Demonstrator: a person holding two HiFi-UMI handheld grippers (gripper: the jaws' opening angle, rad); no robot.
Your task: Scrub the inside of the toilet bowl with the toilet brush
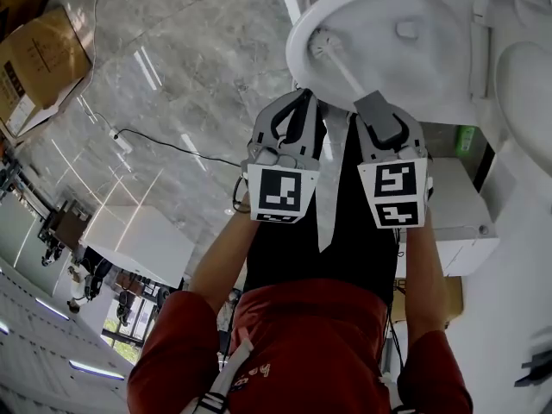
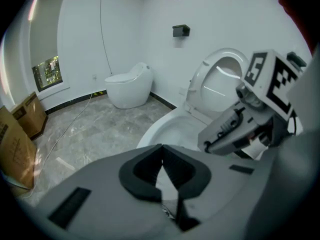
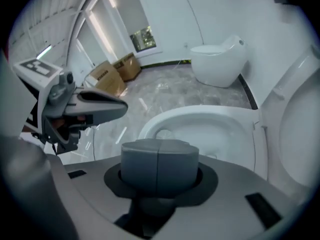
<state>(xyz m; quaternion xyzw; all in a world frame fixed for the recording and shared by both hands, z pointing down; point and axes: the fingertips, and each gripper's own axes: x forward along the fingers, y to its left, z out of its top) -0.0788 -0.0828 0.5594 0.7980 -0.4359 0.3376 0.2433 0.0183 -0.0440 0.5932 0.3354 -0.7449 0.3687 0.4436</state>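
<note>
The toilet bowl [image 1: 431, 67] is at the upper right of the head view, with its lid [image 1: 526, 84] up at the right edge; the toilet brush [image 1: 324, 45] has its bristly end down inside the bowl, close to the left side of the rim; its thin stick runs down and right to the right claw [image 1: 382, 119]; the right claw is squeezed tight on the fat grey handle [image 3: 159, 168] of the brush; the left claw [image 1: 297, 110] is just beside it on the left, its two jaws pressed together with nothing in them; a second toilet [image 2: 129, 85] stands by the far wall; brown boxes [image 1: 39, 63] sit on the grey floor [image 1: 172, 76] at the upper left.
</note>
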